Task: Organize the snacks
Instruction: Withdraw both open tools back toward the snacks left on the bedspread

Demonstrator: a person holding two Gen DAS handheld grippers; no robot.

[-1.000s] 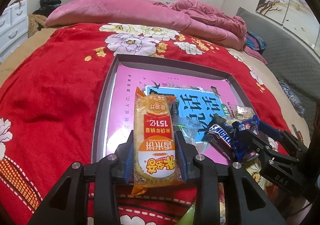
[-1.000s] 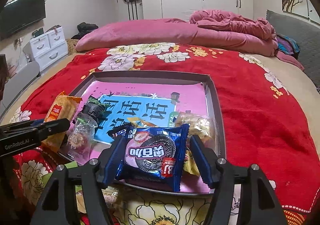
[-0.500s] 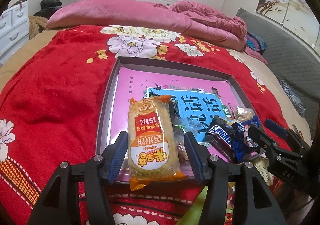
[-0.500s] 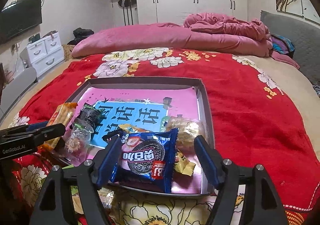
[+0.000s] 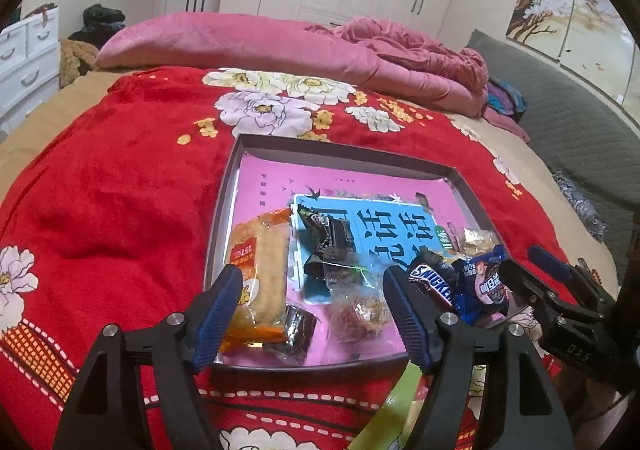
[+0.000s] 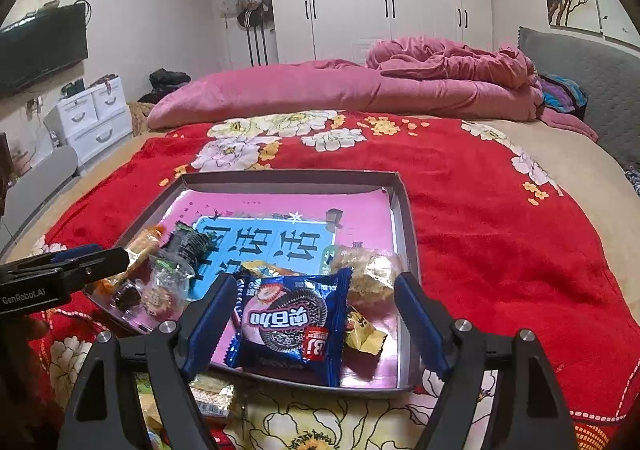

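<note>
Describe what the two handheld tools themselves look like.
Both match: the left tool and right tool have black plastic frames, silver screw heads at the joints, and two long fingers faced with ribbed blue pads. White lettering marks their sides: "GenRobot.AI" on the left, "DAS" on the right. No cables show.

The left handheld two-finger gripper (image 5: pixel 312 314) has matte black plastic arms with triangular cut-outs, round silver screw heads at the joints, and ribbed dark-blue rubber pads (image 5: pixel 218 312) lining its fingers. The right handheld two-finger gripper (image 6: pixel 316 324) is built alike: black frame, silver screws, blue ribbed pads (image 6: pixel 420 326). White lettering, "GenRobot.AI" and "DAS", marks the black side housings.
</note>
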